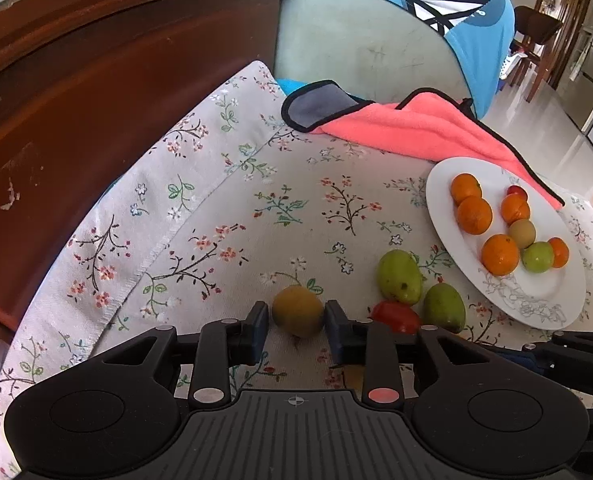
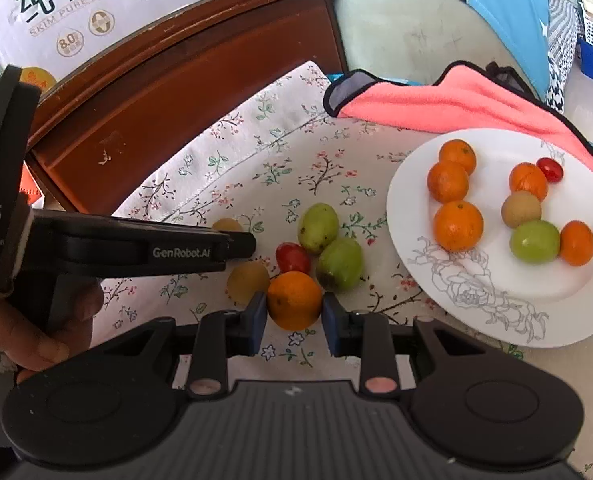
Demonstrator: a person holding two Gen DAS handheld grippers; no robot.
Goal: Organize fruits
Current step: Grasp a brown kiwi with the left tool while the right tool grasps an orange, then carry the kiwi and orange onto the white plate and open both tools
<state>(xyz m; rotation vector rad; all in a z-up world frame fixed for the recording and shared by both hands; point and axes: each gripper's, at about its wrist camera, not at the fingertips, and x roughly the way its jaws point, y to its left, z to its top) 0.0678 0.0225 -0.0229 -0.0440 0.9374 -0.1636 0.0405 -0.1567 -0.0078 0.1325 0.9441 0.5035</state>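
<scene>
My left gripper [image 1: 297, 314] has its jaws on both sides of a yellow-brown round fruit [image 1: 297, 310] on the floral cloth; a small gap shows at the left pad. My right gripper [image 2: 294, 306] is closed around an orange [image 2: 294, 300] on the cloth. Next to the orange lie a red tomato [image 2: 292, 257], two green fruits [image 2: 318, 227] [image 2: 340, 264] and a second yellow-brown fruit [image 2: 248, 280]. A white plate [image 2: 496, 304] at the right holds several oranges, a green fruit, a brown fruit and a small tomato. The plate also shows in the left wrist view [image 1: 536, 300].
A pink towel [image 2: 456, 104] lies behind the plate, partly under it. A dark wooden headboard [image 1: 96, 100] runs along the left. A milk carton [image 2: 76, 8] stands above it. A blue cushion [image 1: 456, 12] is at the back.
</scene>
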